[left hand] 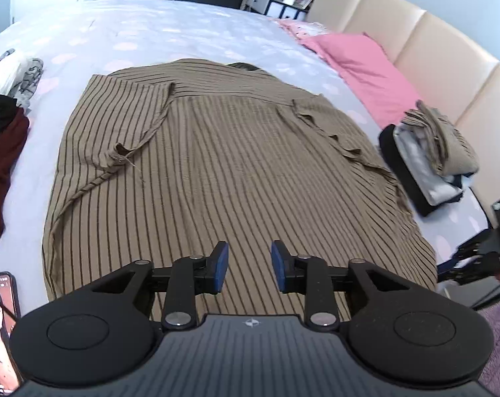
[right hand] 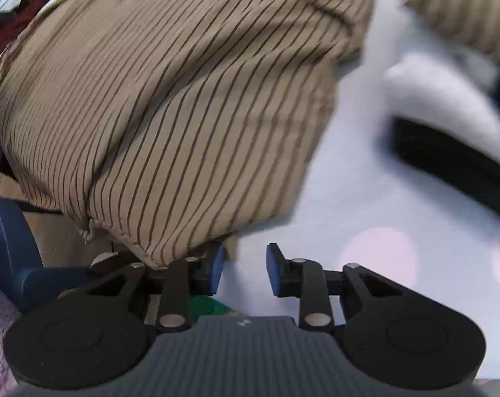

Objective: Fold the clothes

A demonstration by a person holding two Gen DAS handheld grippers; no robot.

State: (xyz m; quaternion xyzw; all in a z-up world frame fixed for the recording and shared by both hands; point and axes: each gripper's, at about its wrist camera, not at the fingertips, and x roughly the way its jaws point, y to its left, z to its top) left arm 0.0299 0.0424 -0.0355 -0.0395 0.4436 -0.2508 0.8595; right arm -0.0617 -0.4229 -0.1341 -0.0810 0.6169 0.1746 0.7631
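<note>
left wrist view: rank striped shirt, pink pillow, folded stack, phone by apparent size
1. striped shirt, fills most of the view.
2. pink pillow.
3. folded stack. It looks close to the pillow in area, so that order is unsure.
4. phone, cut off by the frame edge and nearest the camera, so its rank is unsure.

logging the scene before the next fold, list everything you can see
striped shirt: one, tan with dark stripes, spread flat mid-bed
bedsheet: one, pale lilac with pink spots
pillow: one, pink, by the headboard
headboard: one, cream, padded
folded pile: one stack, tan, grey and black, right of shirt
maroon garment: one, left edge
phone: one, lower left
left tool: open, over the shirt hem
right tool: open, at the shirt's corner
</note>
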